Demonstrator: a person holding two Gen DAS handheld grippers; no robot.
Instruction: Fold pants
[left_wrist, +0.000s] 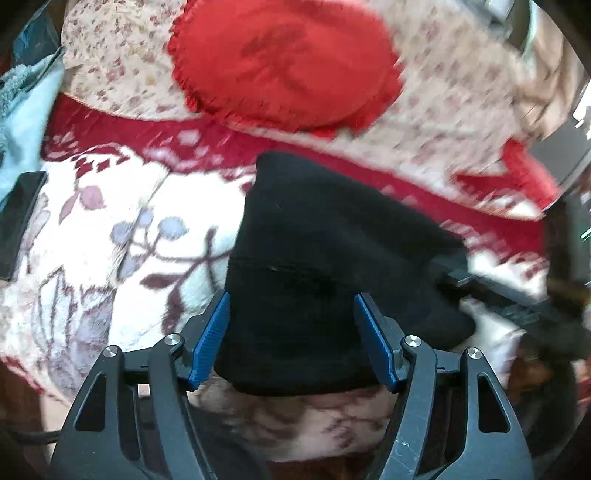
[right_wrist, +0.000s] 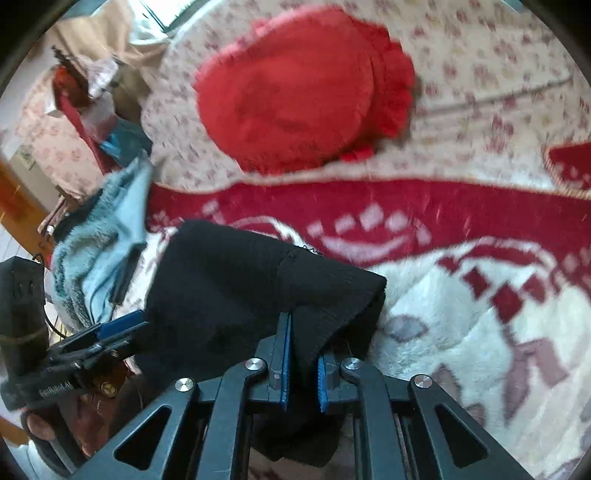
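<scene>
The black pants lie folded in a bundle on a red and white floral blanket. My left gripper is open, its blue pads on either side of the bundle's near end. My right gripper is shut on a fold of the black pants and holds that edge up. The right gripper shows at the pants' right side in the left wrist view, and the left gripper shows at their left side in the right wrist view.
A round red cushion lies on a pale flowered cover behind the pants. A light blue fluffy cloth is bunched at the left. A dark flat object lies at the far left edge. Clutter stands at the back left.
</scene>
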